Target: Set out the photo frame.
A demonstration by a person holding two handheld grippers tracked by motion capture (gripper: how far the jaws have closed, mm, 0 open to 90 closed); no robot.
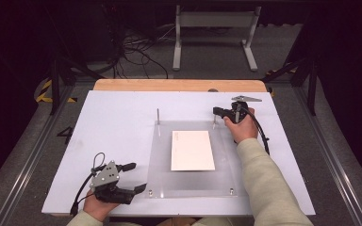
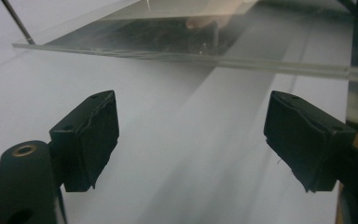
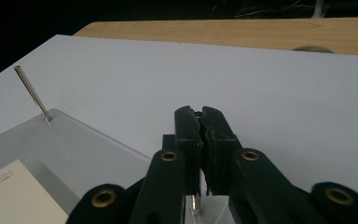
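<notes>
**Right tongs clamp the far-right pin while the left stand wide at the near corner**

Biggest first: the white worktop [image 1: 113,136], and on it one clear plastic plate [image 1: 162,174], lying flat at the middle. One white card [image 1: 193,150] rests on the plate, a little right of its centre, touching nothing else.

Now the pins. Two thin metal pins stand upright at the plate's far corners: the left pin [image 1: 158,116] is free and bare, the right pin [image 1: 214,121] is where the action is. At the near edge I count two short studs, one at the near-left corner [image 1: 150,192] and one at the near-right [image 1: 231,191].

The right tongs [image 1: 215,111] are squeezed tight, and in the right gripper view a bit of metal shaft [image 3: 194,204] shows just below the closed pads, so I judge they are pinching the top of that right pin. The left tongs [image 2: 191,135] gape wide with nothing between the pads, hanging just beside the plate's near-left corner.

My read of the step: working on the far-right pin, seating it or drawing it out; which, I cannot tell. The next move calls for a straight pull or push along the pin's axis, with the left tongs steadying the plate so that it does not lift.
</notes>
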